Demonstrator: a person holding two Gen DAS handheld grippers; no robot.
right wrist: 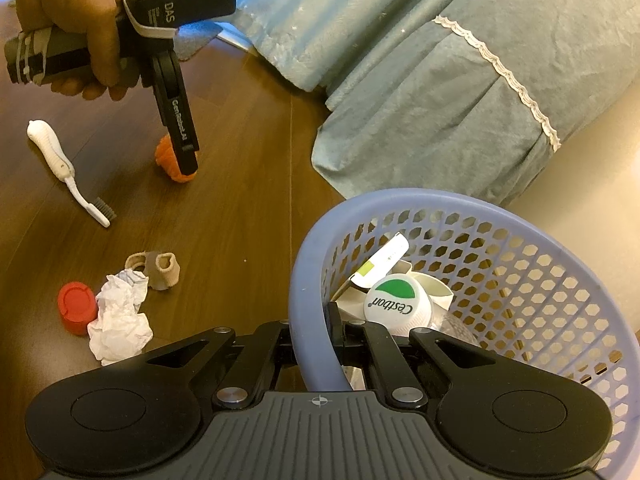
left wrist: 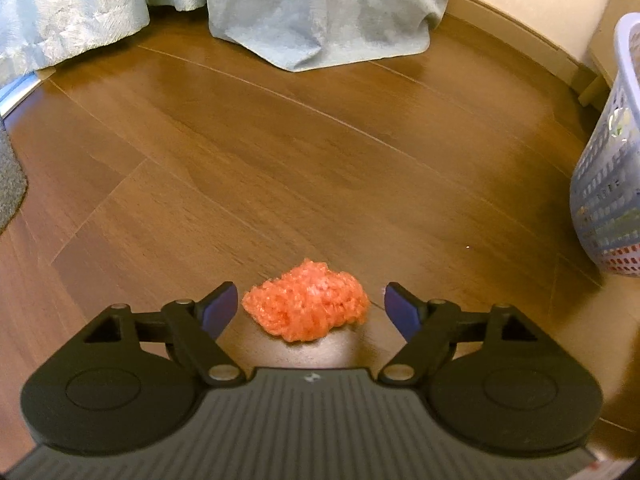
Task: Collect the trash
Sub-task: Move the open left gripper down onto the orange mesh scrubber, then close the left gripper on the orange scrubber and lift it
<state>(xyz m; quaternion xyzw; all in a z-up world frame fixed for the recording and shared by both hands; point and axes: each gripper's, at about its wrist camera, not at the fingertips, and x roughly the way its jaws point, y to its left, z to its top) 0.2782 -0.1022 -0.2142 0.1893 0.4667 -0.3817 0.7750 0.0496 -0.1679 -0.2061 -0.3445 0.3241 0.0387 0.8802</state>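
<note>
Nearest the left wrist camera, the left gripper (left wrist: 310, 308) is seen with its jaws spread wide and nothing pressed between them. The orange scrap (left wrist: 306, 302), a crumpled mesh-like wad, lies on the wooden floor (left wrist: 280, 152) directly between the two blue pads (left wrist: 218, 312), with a small gap showing on either side. Its longer axis runs across the view, from one pad towards the other, so a closing of the jaws would be expected to squeeze it along its length rather than across it.

From the right wrist view, the left gripper is seen pointed steeply down onto the scrap, held by a hand (right wrist: 76, 20). The right gripper (right wrist: 316, 332) is clamped on the rim of the lavender basket (right wrist: 520, 232), which already holds a white cap and a carton. The basket stands well apart from the scrap, so the left hand is plainly the nearer one. A toothbrush (right wrist: 64, 164), crumpled paper (right wrist: 118, 320) and a red cap (right wrist: 76, 306) lie uncollected on the floor.
</note>
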